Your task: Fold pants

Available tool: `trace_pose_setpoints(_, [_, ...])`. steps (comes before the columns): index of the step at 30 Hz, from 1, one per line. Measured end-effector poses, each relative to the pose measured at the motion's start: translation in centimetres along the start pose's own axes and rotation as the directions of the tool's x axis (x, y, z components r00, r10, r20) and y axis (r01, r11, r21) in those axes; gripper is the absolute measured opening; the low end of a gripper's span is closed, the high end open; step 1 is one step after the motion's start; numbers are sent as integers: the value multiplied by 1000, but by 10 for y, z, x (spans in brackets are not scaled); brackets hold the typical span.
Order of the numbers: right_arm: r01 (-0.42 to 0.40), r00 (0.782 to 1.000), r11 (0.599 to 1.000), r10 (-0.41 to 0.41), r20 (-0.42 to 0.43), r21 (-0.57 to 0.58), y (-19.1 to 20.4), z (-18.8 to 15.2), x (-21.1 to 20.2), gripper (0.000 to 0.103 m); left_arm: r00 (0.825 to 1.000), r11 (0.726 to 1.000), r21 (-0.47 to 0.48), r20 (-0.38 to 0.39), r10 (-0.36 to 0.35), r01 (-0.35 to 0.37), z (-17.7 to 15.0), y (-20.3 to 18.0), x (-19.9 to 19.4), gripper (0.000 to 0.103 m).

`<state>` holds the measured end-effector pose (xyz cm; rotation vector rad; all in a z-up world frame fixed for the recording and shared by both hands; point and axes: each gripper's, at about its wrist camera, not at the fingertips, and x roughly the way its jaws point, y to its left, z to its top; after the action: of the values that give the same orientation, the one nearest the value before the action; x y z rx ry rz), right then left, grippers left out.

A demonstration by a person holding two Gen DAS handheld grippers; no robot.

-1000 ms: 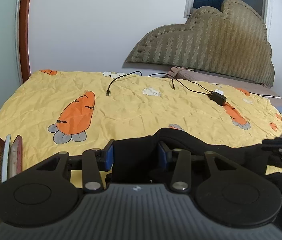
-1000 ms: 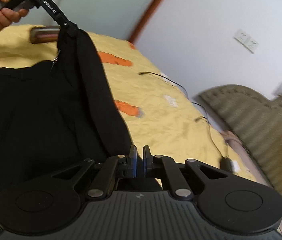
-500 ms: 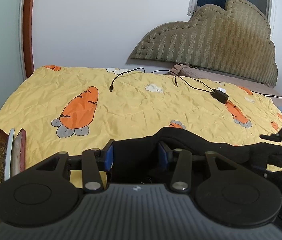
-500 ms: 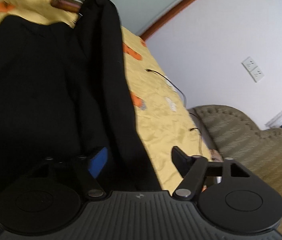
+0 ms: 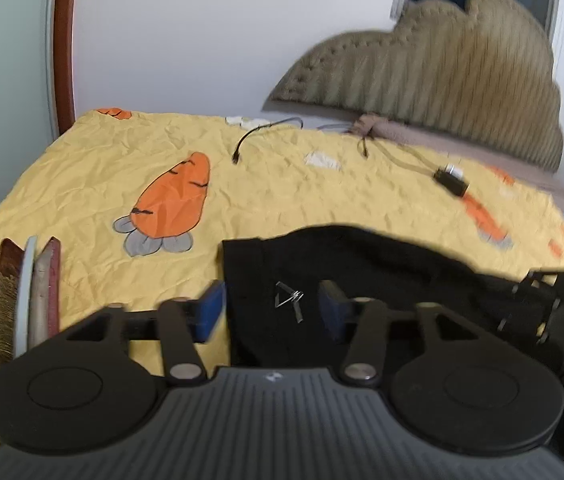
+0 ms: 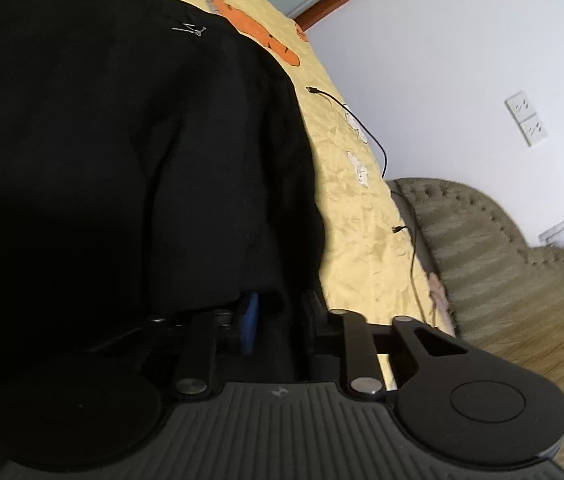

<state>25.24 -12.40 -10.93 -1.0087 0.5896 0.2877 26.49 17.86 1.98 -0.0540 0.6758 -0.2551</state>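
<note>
Blue pads of the left gripper (image 5: 272,306) have just spread, clear of the black pants (image 5: 361,264) between them. The right gripper (image 6: 278,316) has just closed, pinching a pants fold. Pants lie on the yellow carrot-print bedspread (image 5: 282,200). No legible writing.

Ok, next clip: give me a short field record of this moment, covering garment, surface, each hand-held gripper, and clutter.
garment: black pants, lying on the bed
surface: yellow carrot-print bedspread
left hand-held gripper: jaws have just opened, pads clear of the fabric between them
right hand-held gripper: jaws have just closed on the pants' edge
clutter: brush at left; black cable and charger near the headboard
</note>
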Motion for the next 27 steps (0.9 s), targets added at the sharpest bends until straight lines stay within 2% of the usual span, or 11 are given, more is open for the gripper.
trace_pose_setpoints(1, [-11,1000,1000,12,-15,14,-3,1,5,9,1000,1000,13,3,6,-6,-1,-1,2,76])
trace_pose_setpoints(6, [-116,993,982,119,-9,149,-29,5,12,9,999,999,12,-15,30,-30,4,0,16,93])
trace_pose_setpoints(11, [-350,937,855,313,157,383,-95,36,37,15,996,999,25,-74,46,-44,3,1,39,93])
trace_pose_setpoints(13, [-351,935,839,289,206,415,-113,49,56,26,994,997,72,-106,41,-33,-2,-2,44,93])
trace_pose_setpoints(15, [-391,919,824,326,222,410,-122,63,78,70,986,992,124,-165,7,14,-12,-6,46,93])
trace_pose_setpoints(16, [-415,909,813,346,233,409,-123,70,88,74,985,989,145,-173,-8,33,-18,-7,45,94])
trace_pose_setpoints(21, [-578,816,725,500,290,375,-118,108,127,74,984,965,262,-169,50,-4,-48,-18,46,90])
trace_pose_setpoints(24, [-595,801,692,548,239,408,-111,127,150,73,979,949,304,-147,138,-88,-55,-20,54,89])
trace_pose_setpoints(25, [-607,789,667,569,231,431,-109,131,158,64,975,940,315,-137,177,-127,-56,-19,58,89])
trace_pose_setpoints(26, [-629,770,635,589,245,448,-107,132,162,26,969,934,317,-126,213,-165,-57,-16,63,90])
trace_pose_setpoints(27, [-642,757,614,601,256,459,-103,130,162,10,964,932,303,-110,241,-198,-56,-13,65,90])
